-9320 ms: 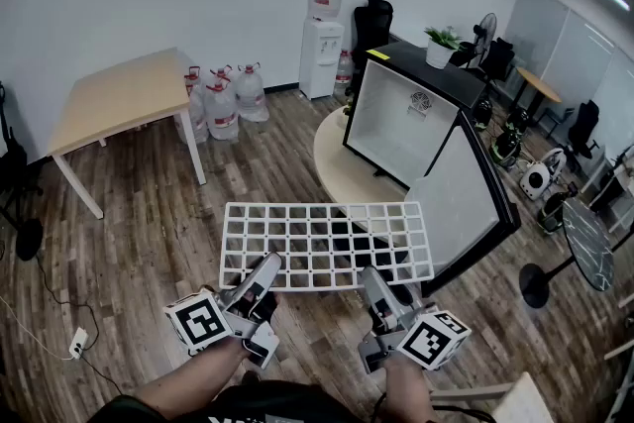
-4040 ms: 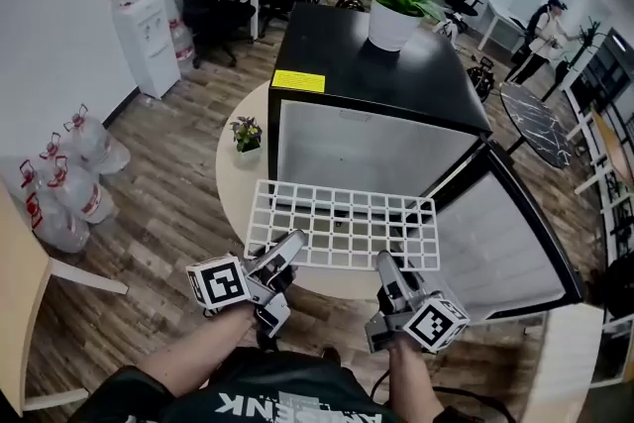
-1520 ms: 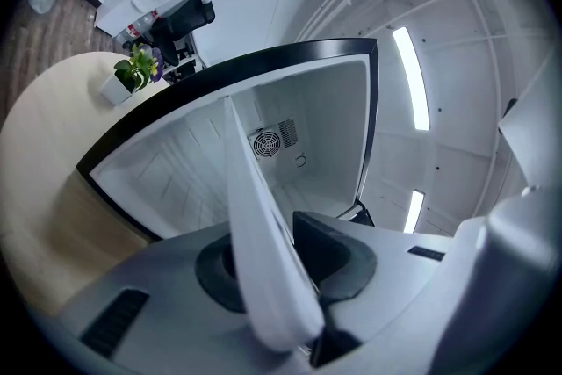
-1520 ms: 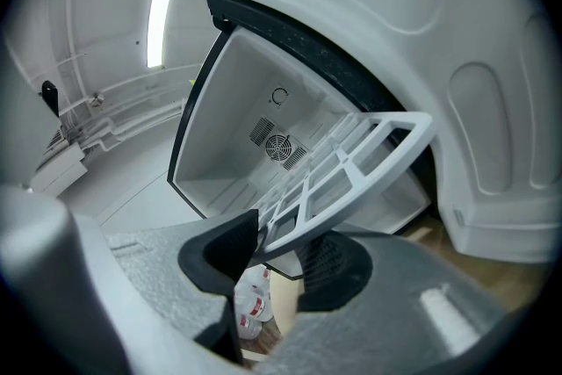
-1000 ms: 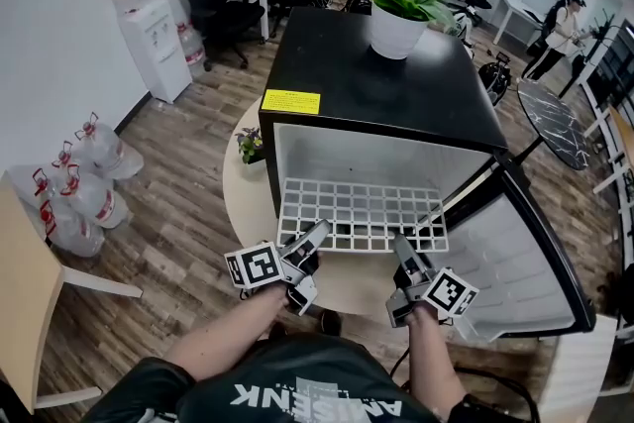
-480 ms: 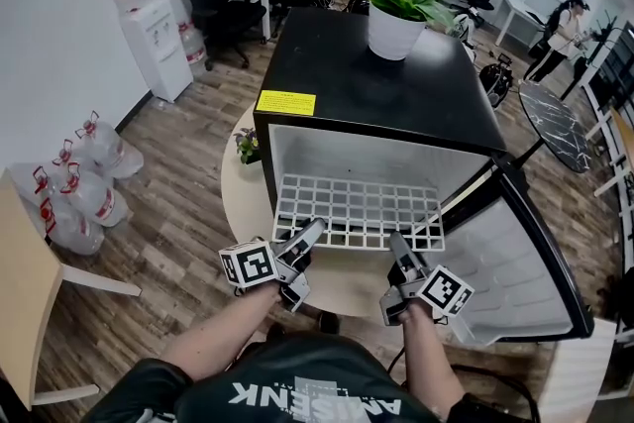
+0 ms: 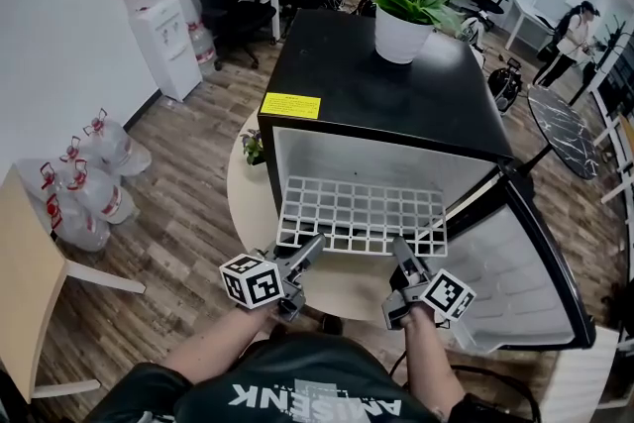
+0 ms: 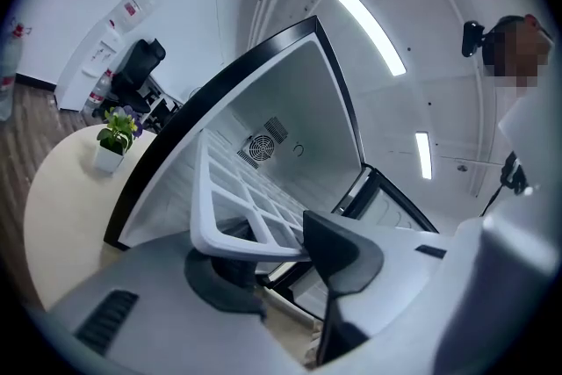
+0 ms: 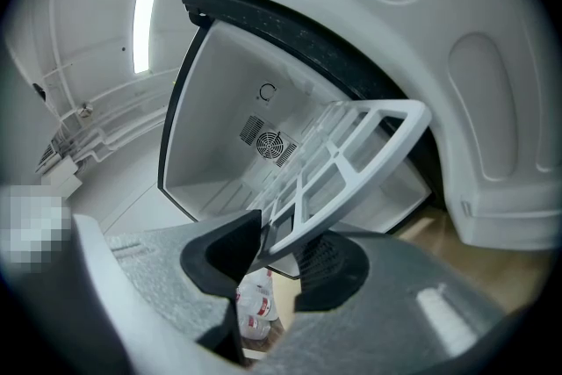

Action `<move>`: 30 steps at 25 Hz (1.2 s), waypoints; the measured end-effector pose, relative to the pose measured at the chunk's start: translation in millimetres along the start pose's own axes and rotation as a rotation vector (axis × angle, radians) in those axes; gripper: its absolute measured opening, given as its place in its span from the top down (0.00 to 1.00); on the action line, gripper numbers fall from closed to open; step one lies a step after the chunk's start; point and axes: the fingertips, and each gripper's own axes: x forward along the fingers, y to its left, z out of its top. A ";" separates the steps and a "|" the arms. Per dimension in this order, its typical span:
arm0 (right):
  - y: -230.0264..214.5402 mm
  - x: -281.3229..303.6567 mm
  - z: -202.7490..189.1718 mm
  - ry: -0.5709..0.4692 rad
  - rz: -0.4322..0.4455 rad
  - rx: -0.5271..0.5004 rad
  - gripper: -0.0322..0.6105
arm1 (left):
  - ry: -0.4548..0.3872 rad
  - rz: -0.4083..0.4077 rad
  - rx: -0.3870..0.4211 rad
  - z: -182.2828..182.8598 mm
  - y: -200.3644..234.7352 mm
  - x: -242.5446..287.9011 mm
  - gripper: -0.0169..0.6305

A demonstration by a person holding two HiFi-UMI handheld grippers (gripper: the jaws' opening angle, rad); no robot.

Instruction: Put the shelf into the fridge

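Observation:
The white grid shelf (image 7: pixel 362 215) lies level, its far part inside the open black fridge (image 7: pixel 386 84) and its near edge sticking out. My left gripper (image 7: pixel 311 249) is at the shelf's near left corner. In the left gripper view the shelf rim (image 8: pixel 233 219) still lies between the jaws of the left gripper (image 8: pixel 277 257), which are opening and no longer pinch it. My right gripper (image 7: pixel 399 253) is at the near right edge. In the right gripper view the jaws of the right gripper (image 9: pixel 277 257) are closing, with the shelf (image 9: pixel 351 145) clamped between their pads.
The fridge door (image 7: pixel 525 282) hangs open to the right, close to my right gripper. A potted plant (image 7: pixel 408 10) stands on the fridge top. The fridge sits on a round table (image 7: pixel 248 208) with a small plant (image 7: pixel 254 146). Water bottles (image 7: pixel 79 193) and a wooden table (image 7: pixel 20 263) are at the left.
The shelf has gone from held in front of the fridge to resting partly inside it. In the last second the left gripper's fingers have spread apart and it has dropped back slightly.

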 end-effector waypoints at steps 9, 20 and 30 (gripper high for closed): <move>5.4 12.0 5.1 -0.009 0.013 -0.016 0.78 | 0.005 0.018 -0.009 10.9 11.0 7.4 0.75; 7.8 20.0 12.3 -0.024 0.057 0.033 0.78 | 0.017 0.032 -0.006 16.5 10.8 15.8 0.74; 25.0 29.0 7.6 -0.019 0.128 0.126 0.78 | 0.030 0.231 0.121 11.3 10.0 -25.8 0.74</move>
